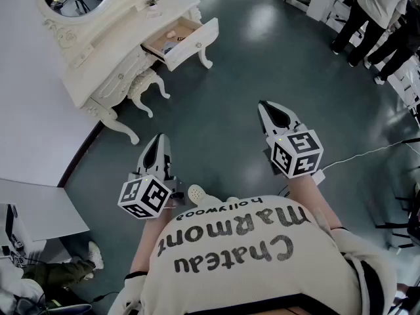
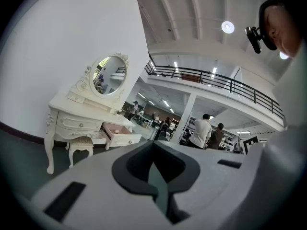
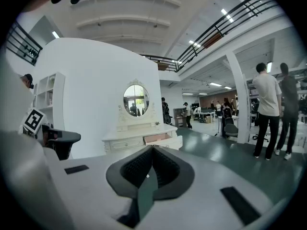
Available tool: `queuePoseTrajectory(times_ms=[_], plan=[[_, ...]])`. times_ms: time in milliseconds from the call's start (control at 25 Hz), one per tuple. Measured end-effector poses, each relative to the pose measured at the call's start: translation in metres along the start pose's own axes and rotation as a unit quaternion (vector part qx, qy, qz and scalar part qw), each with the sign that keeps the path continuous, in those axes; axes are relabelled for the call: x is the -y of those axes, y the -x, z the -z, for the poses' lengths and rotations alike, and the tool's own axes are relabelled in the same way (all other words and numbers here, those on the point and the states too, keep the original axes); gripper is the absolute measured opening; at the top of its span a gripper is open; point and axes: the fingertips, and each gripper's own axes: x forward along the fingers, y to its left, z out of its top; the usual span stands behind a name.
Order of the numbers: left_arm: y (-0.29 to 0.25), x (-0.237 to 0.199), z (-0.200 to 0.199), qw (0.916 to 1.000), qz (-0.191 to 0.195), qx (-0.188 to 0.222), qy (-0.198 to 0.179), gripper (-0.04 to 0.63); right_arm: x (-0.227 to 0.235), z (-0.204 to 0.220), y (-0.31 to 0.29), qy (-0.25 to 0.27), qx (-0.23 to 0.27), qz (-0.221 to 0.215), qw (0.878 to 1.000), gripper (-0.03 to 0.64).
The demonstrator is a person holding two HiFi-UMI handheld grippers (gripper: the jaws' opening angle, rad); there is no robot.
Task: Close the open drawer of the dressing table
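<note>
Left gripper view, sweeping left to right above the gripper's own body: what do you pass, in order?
Stool → open drawer → person in a white shirt → person in a darker top. The mirror is left out because it overlaps the stool and the drawer sideways.

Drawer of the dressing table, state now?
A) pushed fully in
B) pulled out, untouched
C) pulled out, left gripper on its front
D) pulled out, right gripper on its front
B: the drawer stands pulled out; the left gripper and right gripper are well short of the dressing table.
</note>
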Motion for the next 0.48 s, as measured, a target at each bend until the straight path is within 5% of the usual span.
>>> queuePoseTrajectory(times_ms=[480], plan=[[-0.002,-0.008,0.001,0.9997,-0.018,0.014,0.005,0.008,0.012,0.005,-0.008,-0.007,-0.004,-0.006,1.0,0.026]])
